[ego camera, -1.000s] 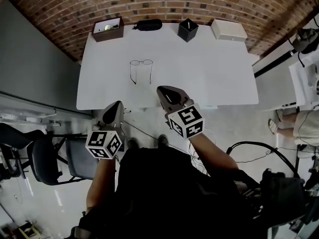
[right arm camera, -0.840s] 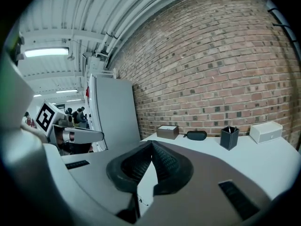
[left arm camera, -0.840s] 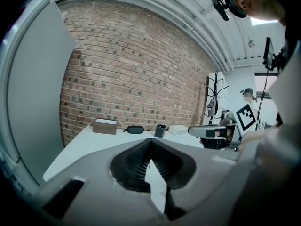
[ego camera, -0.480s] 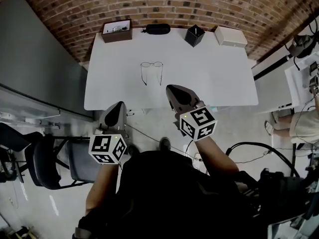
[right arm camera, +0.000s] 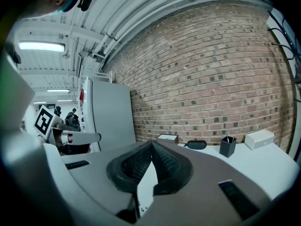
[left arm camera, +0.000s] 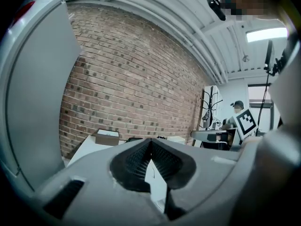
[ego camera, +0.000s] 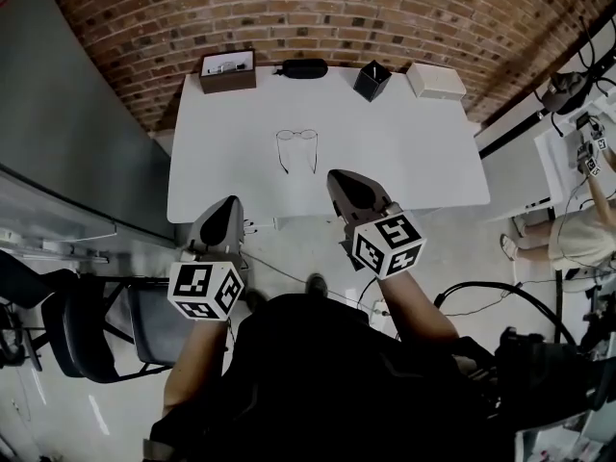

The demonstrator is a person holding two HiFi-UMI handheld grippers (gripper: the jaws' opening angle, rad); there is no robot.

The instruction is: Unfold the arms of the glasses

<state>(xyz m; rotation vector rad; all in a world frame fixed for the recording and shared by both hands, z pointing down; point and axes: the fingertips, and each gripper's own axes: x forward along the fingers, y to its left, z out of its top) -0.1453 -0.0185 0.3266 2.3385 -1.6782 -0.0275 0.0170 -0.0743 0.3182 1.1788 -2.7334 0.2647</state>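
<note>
Where the glasses lie: we see the glasses (ego camera: 296,148) on the white counter (ego camera: 414,152), left of its middle. The lenses are toward the far side and both thin arms run toward the near edge. Nothing touches them.
Left gripper: our left gripper (ego camera: 230,202) sits off the counter's near left corner, above the floor (ego camera: 289,248), well apart from the glasses.
Left fingers: we have them pressed together at the tips, with nothing between them.
Right gripper: our right gripper (ego camera: 333,174) points at the counter's near edge, nearer to us than the glasses and to their right, not touching them.
Right fingers: we hold them closed tip to tip, gripping nothing.
Marker cubes: each gripper carries one at its near end, the left cube (ego camera: 205,290) and the right cube (ego camera: 388,243).
Far edge of the counter: from left to right we see a brown box (ego camera: 228,69), a black case (ego camera: 301,67), a black holder (ego camera: 372,81) and a white box (ego camera: 435,81), in a row along the brick wall (ego camera: 289,8).
Left of us: a dark chair (ego camera: 87,325) stands on the floor.
</note>
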